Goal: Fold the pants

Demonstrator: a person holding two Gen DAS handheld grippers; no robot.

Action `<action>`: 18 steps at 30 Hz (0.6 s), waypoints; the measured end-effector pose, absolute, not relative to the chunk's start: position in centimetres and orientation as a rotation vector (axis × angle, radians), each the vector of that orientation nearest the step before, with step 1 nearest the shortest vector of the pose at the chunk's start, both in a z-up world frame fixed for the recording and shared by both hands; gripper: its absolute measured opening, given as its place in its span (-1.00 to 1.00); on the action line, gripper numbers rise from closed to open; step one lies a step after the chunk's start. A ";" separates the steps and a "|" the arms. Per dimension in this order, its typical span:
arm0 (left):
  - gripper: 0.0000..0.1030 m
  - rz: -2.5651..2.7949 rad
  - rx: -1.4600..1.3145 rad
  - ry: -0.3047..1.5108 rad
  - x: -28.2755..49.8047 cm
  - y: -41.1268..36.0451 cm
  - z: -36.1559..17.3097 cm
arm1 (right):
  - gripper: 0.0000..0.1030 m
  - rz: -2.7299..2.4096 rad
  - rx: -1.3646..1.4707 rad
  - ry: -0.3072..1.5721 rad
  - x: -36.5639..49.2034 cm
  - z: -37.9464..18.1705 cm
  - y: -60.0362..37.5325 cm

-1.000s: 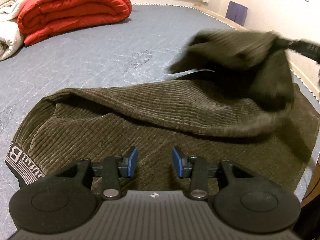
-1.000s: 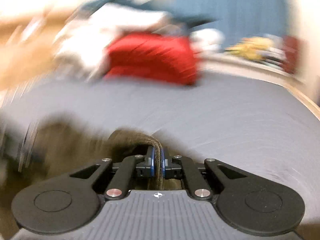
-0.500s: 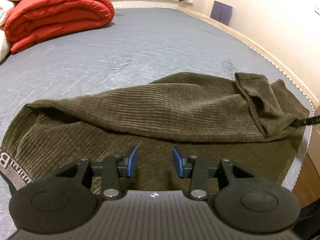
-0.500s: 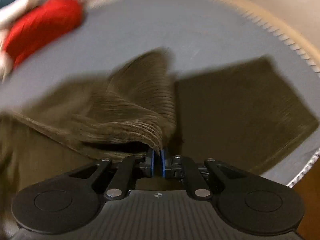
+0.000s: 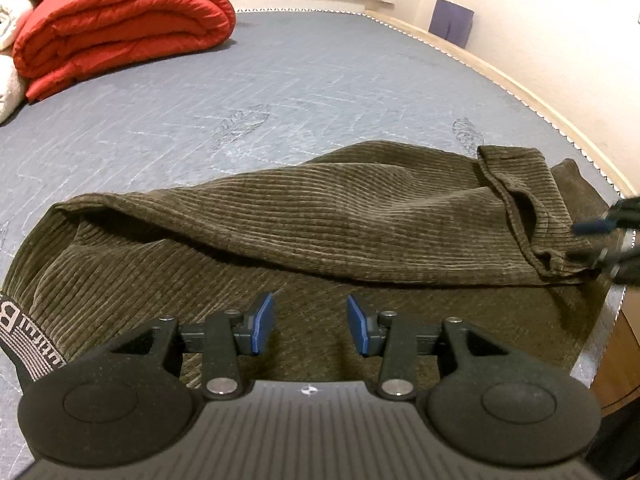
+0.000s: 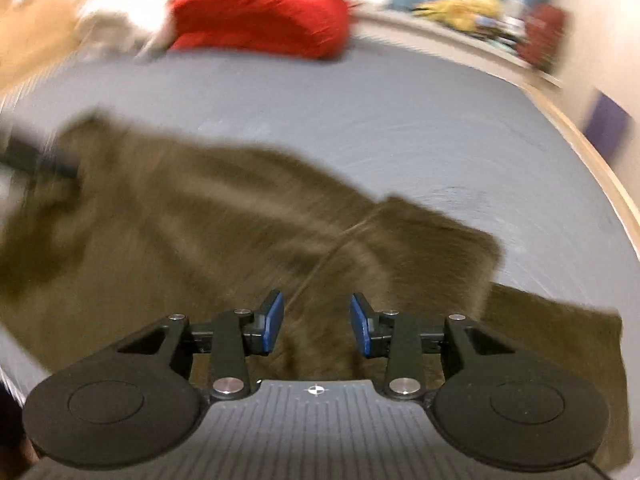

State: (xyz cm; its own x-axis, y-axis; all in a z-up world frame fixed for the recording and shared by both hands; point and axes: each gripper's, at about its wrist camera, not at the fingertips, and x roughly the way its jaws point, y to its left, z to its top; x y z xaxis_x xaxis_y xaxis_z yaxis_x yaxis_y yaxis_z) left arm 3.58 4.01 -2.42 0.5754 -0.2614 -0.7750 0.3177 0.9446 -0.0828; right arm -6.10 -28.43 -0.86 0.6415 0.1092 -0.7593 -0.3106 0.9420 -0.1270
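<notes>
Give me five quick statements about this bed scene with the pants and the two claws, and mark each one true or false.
1. The olive corduroy pants lie on the grey mattress. True.
2. The left claw grips the pants. False: its jaws stand apart, with nothing pinched.
3. A folded red quilt sits at the far end of the mattress. True.
4. The right claw is clamped on a pant leg. False: its jaws have just been opening, and the fabric lies loose beneath them.
5. The pants are rolled into a tight ball. False: they lie spread, with one leg folded over.

Pants (image 5: 320, 232) lie on the mattress (image 5: 320, 80), a rolled quilt (image 5: 120, 28) behind them.
</notes>
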 end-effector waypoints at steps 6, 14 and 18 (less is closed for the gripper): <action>-0.12 -0.344 0.053 0.909 4.0 4.2 -2.8 | -0.17 0.296 -0.463 0.935 -6.6 -4.4 -26.0; -0.13 -0.380 -0.218 0.987 7.1 5.0 -5.2 | -0.57 0.317 -0.356 0.917 -6.0 -2.6 -27.4; -0.09 -0.371 -0.366 1.013 9.0 5.8 -6.5 | -0.59 0.234 -0.067 0.770 -5.9 3.3 -32.7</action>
